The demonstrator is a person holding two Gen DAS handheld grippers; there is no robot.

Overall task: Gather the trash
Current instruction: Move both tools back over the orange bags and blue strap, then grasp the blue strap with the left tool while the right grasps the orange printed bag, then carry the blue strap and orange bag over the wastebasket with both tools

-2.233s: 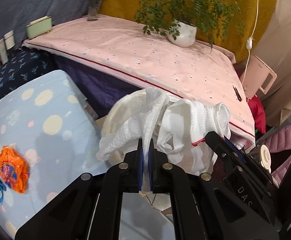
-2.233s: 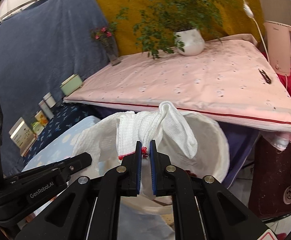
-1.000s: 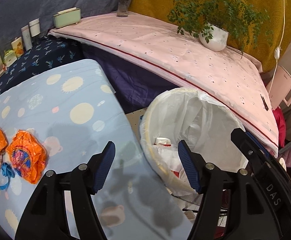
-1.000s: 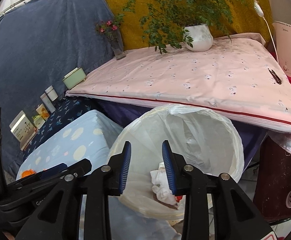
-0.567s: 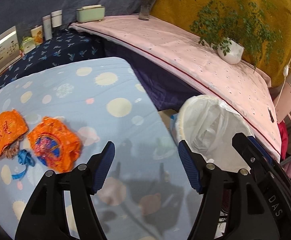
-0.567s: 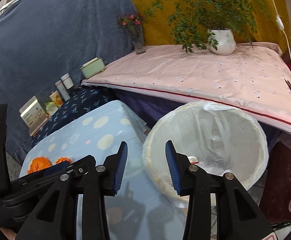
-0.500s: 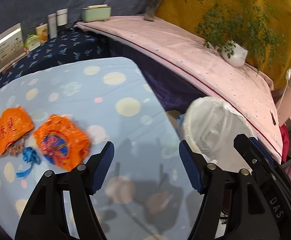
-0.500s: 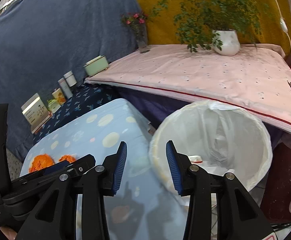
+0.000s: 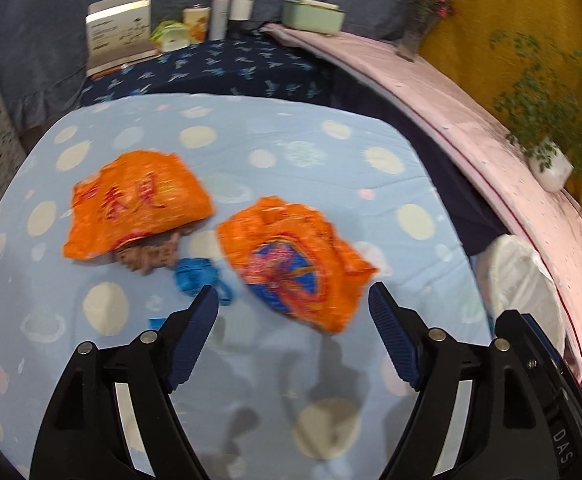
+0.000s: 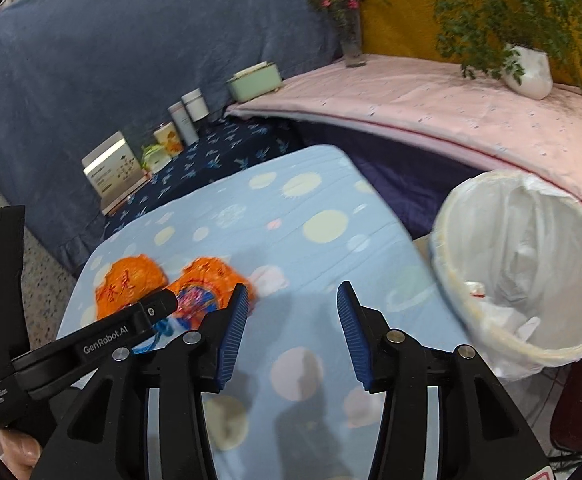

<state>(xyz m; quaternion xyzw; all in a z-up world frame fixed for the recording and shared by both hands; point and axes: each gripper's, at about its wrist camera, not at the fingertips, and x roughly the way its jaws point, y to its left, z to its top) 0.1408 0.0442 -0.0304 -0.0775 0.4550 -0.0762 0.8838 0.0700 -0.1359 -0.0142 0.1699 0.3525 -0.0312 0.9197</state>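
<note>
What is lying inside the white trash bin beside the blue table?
Inside the bin, a clear liner bag and crumpled white trash with a red spot show near the bottom. Anything under that trash is hidden.

The table cloth [image 9: 291, 128] is pale blue, dotted with cream and faint pink rounds; near its left edge lies an orange wrapper [image 9: 139, 204] with red characters; beside it, toward the middle, a second orange wrapper [image 9: 295, 264] bears a blue and red emblem; between them sit a bright blue scrap [image 9: 197, 276] and a brownish scrap [image 9: 151, 256]; the bin [image 10: 527, 264] off the right edge has a white liner and a yellowish rim; the neighbouring cloth [image 10: 451, 108] is pink with small specks and a red line along its edge; both grippers are black with blue ribbed pads [image 9: 391, 336].
</note>
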